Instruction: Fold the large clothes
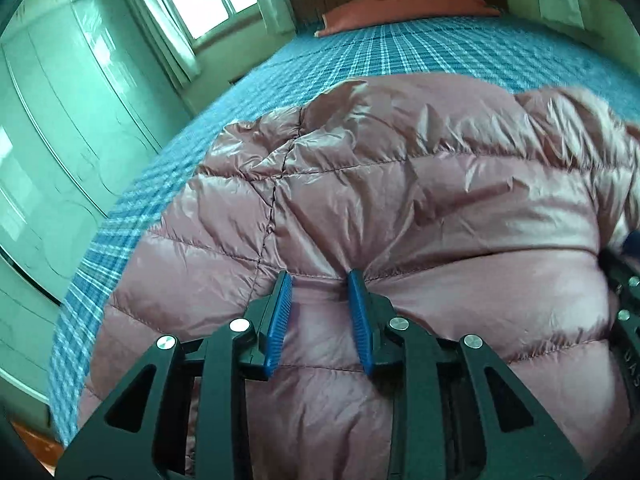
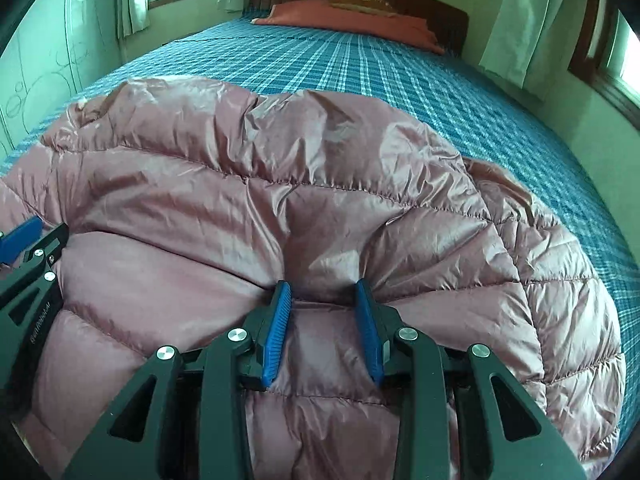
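Bed (image 2: pixel 400 80) carries pink puffer jacket (image 2: pixel 240 200), long axis sideways across both grippers. Left gripper (image 1: pixel 320 280) and right gripper (image 2: pixel 323 288) sit side by side at its near edge, each narrowly pinching a quilted fold.

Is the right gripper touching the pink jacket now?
Touching. In the right wrist view, the right gripper has both blue pads pressed into the pink jacket, and the fabric bunches and puckers between them.
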`<state>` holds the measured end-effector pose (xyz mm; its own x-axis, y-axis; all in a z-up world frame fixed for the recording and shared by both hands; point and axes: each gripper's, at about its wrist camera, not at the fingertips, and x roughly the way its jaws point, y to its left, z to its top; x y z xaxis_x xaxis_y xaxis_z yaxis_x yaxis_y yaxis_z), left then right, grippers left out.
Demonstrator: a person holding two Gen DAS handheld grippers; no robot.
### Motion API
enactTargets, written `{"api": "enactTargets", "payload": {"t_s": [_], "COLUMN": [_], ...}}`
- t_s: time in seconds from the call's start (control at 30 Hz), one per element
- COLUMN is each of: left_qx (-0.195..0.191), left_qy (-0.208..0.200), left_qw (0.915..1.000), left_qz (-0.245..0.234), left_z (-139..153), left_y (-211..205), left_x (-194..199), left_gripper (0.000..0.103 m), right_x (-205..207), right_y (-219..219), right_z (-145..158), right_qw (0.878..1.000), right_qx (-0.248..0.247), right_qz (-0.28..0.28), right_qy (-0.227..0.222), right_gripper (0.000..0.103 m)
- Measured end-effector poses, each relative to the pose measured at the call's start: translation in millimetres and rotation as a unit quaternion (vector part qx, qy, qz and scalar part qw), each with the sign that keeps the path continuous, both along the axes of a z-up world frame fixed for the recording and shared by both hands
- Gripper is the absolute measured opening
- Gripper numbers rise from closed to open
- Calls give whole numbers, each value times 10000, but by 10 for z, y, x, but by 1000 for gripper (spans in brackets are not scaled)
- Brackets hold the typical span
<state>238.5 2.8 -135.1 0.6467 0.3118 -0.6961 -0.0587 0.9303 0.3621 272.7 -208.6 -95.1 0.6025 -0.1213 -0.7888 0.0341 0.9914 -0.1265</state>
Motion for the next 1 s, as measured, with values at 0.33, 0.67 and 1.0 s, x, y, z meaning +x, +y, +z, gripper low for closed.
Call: {"api": "enactTargets", "payload": {"t_s": [0.33,0.67,1.0], "left_qx": [27,19,-492], "left_qy": [-41,-51,-122], "left_qw": [10000,10000,9982], "left_qz": [22,32,320], "left_z": [-34,-9,422], "left_y": [15,19,351], "left_x": [36,18,-226], "left_gripper": [30,30,30], "right_x": [-60,-349,-850], "right_y": [50,-223,-799], "right_z": [-5,281,667], "right_qw": [9999,9985,9955], "right_qx": [-47,359,202], "right_qz": [-21,-225,-615], "right_qy": [-87,-354,-699], "right_gripper": [34,35,35]}}
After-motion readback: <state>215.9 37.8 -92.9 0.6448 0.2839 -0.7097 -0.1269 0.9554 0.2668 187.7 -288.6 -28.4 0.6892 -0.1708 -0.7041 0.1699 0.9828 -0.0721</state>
